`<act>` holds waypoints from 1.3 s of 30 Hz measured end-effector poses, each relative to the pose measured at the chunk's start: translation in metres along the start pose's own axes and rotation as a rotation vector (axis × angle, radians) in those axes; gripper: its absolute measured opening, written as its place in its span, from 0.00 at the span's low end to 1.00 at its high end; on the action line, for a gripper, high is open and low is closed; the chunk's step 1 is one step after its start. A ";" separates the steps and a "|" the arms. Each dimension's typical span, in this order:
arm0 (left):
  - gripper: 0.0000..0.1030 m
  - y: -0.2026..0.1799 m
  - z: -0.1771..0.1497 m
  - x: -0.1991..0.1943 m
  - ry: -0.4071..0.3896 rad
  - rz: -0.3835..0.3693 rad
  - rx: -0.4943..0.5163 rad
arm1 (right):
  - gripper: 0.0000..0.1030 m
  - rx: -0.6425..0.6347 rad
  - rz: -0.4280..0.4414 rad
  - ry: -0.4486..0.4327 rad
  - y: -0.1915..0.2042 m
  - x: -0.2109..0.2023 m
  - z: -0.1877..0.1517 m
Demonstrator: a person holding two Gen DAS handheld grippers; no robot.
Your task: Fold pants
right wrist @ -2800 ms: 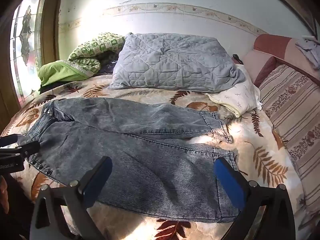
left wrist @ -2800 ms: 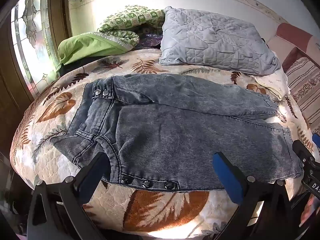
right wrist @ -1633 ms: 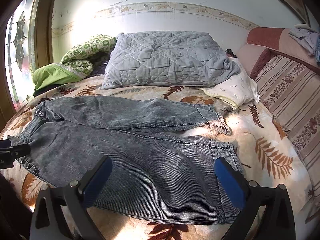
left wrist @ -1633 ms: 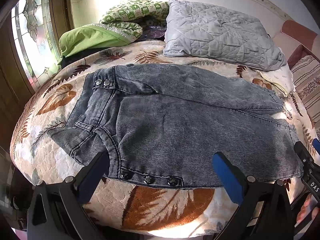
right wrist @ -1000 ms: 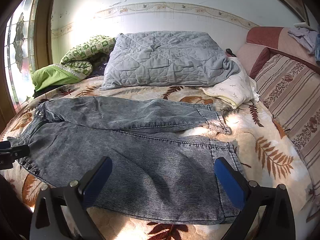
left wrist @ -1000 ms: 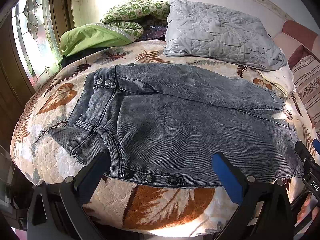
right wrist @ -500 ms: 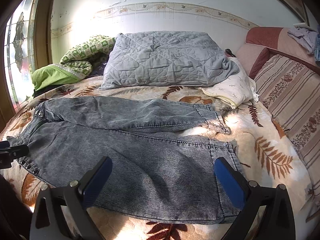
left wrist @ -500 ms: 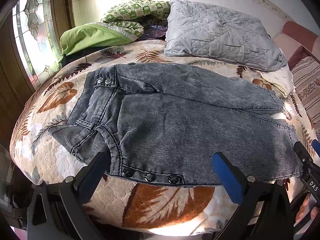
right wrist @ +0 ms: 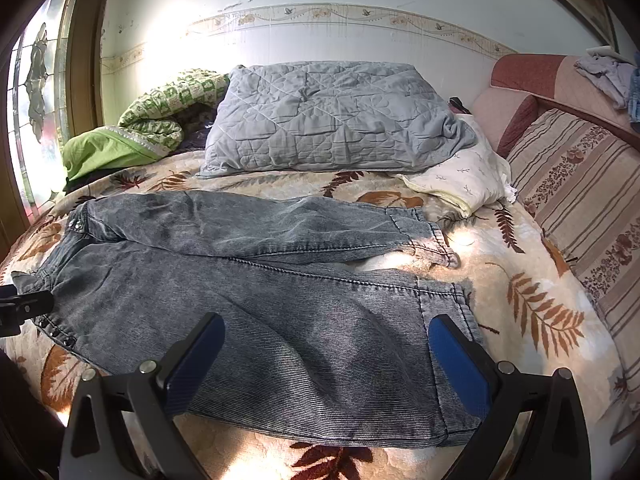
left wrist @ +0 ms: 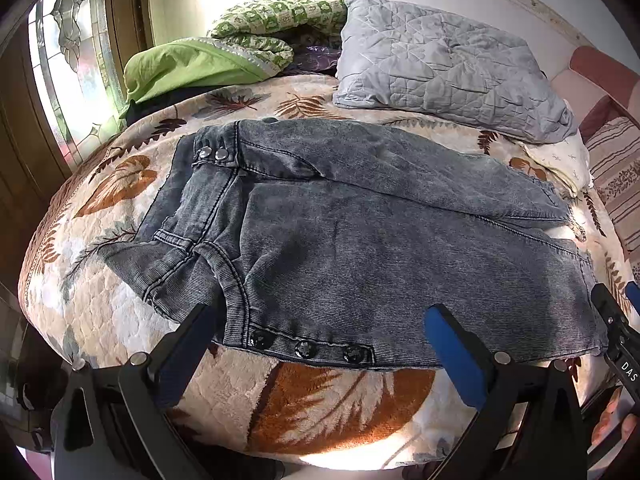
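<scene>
Grey denim pants (left wrist: 360,232) lie spread flat on the leaf-patterned bed cover (left wrist: 328,404), waistband to the left, both legs running right. They also show in the right wrist view (right wrist: 256,280). My left gripper (left wrist: 320,332) is open and empty, hovering over the near waistband edge with its snap buttons (left wrist: 306,348). My right gripper (right wrist: 326,344) is open and empty above the near leg by the hem (right wrist: 448,320). The tip of the right gripper (left wrist: 616,332) shows at the right edge of the left wrist view.
A grey quilted pillow (right wrist: 332,120) lies at the back of the bed, with a green blanket (right wrist: 120,144) to its left and a cream pillow (right wrist: 468,180) to its right. A striped cushion (right wrist: 580,200) lines the right side. A window (left wrist: 72,60) is at left.
Both grippers have drifted only slightly over the pants; the view shifted a little. The pants have not moved and nothing was taken hold of.
</scene>
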State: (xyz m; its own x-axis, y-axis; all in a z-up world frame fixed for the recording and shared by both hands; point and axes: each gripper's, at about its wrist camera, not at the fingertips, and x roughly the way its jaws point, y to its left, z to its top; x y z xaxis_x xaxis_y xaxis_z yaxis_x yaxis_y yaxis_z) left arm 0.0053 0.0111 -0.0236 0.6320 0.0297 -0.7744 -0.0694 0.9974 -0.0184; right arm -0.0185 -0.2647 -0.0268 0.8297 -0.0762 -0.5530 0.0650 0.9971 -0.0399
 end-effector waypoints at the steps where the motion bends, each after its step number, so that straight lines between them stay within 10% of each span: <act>1: 1.00 0.000 0.000 0.000 0.000 0.000 0.000 | 1.00 -0.001 -0.001 0.000 0.000 0.000 0.000; 39: 1.00 0.007 0.001 -0.003 -0.004 0.013 -0.016 | 1.00 0.003 0.008 0.016 0.002 0.002 -0.001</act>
State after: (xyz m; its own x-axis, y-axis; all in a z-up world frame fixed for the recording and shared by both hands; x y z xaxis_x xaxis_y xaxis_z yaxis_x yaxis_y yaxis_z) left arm 0.0035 0.0184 -0.0208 0.6338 0.0427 -0.7724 -0.0898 0.9958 -0.0187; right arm -0.0172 -0.2634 -0.0292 0.8215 -0.0682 -0.5662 0.0599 0.9977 -0.0333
